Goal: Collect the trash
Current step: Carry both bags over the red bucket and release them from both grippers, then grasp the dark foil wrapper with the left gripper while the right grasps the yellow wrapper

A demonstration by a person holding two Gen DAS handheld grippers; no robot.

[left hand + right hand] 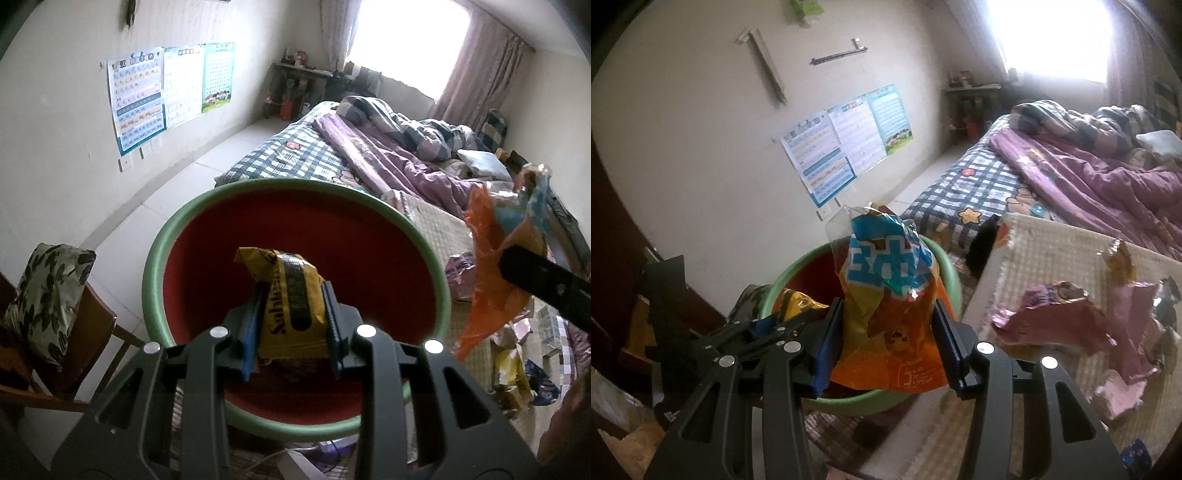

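Note:
My left gripper (291, 306) is shut on a yellow snack wrapper (291, 295) and holds it over the red inside of a green-rimmed bin (177, 229). My right gripper (886, 325) is shut on an orange and blue snack bag (886, 280) held above the same bin (945, 266). The orange bag (495, 258) also shows at the right of the left wrist view, with a black right finger (539, 277) across it. The left gripper (768, 325) with its yellow wrapper (798, 306) shows at the bin's left in the right wrist view.
Pink wrappers (1067, 314) and other packets lie on a woven mat (1052, 251) on the bed's near end. More wrappers (513, 373) lie at the right. A purple quilt (388, 155) covers the bed. A wooden chair (85, 332) with a leaf-print cushion stands at left.

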